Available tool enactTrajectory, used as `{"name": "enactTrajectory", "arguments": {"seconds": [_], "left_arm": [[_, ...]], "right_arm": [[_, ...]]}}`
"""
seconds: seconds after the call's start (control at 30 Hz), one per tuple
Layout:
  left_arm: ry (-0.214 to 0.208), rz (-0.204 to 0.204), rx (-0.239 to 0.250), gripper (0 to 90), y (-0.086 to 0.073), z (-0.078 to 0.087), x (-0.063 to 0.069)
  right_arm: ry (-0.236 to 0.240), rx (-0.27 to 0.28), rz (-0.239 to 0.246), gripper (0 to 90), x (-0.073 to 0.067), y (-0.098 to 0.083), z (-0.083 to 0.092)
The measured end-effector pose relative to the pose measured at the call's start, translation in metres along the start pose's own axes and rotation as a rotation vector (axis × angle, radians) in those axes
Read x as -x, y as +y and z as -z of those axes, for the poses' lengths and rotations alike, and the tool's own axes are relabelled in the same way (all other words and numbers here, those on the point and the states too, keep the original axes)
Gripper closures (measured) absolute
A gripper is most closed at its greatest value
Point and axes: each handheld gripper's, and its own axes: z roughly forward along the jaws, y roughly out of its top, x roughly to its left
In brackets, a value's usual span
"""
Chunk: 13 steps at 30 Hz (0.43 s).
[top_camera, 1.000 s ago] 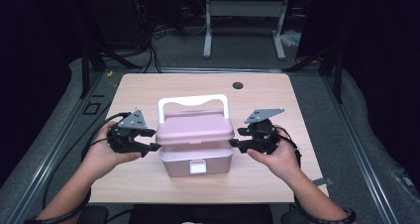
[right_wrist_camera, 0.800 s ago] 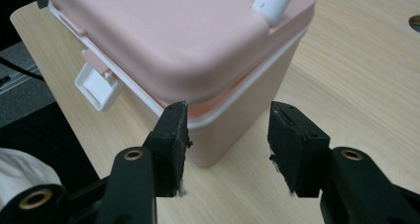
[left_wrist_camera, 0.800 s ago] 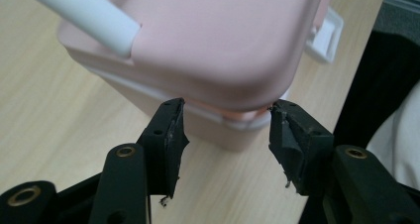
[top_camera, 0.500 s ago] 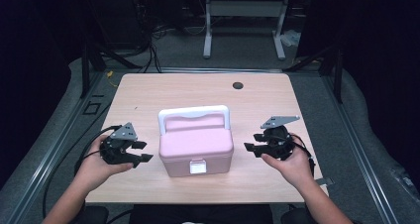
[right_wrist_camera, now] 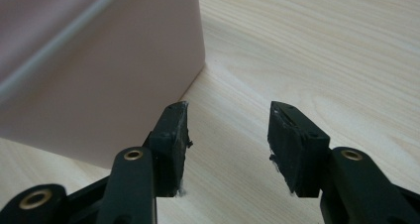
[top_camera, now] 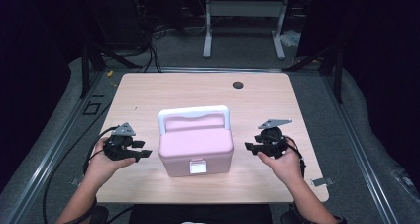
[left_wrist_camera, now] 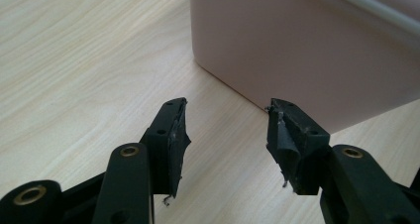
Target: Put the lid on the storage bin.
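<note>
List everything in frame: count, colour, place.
lidded box: 1, pink, near-centre of table, lid shut, between the two grippers, touching neither
box handle: 1, white, folded back over the lid's far edge
front latch: 1, white, middle of the box's near face
table: 1, light wood
cable grommet: 1, dark, far right part of the tabletop
metal stand: 1, grey-white, on the floor beyond the table
left gripper: 1, black, left of the box, open
right gripper: 1, black, right of the box, open
hands: 2, one holding each gripper

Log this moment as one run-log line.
left gripper: open, empty | right gripper: open, empty | pink box: closed, on table, between grippers, untouched
</note>
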Motion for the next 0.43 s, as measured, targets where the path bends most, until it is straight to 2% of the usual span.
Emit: {"name": "enactTrajectory", "arguments": {"seconds": [0.1, 0.13, 0.2, 0.27, 0.43], "left_arm": [[0.010, 0.015, 0.005, 50.4, -0.009, -0.007, -0.002], [0.010, 0.015, 0.005, 50.3, -0.009, -0.007, -0.002], [0.014, 0.021, -0.009, 50.4, -0.015, -0.012, -0.003], [0.019, 0.014, -0.015, 50.3, -0.017, -0.013, -0.003], [-0.009, 0.034, -0.044, 50.3, -0.023, -0.019, -0.002]], "right_arm": [[-0.018, -0.004, 0.011, 49.9, 0.000, -0.007, -0.007], [-0.022, -0.001, 0.002, 49.7, 0.000, -0.008, -0.008], [-0.001, 0.002, -0.010, 49.6, -0.001, -0.011, -0.009], [-0.007, -0.003, -0.009, 49.6, -0.002, -0.013, -0.010], [-0.006, -0.020, -0.008, 49.0, -0.002, -0.021, -0.014]]}}
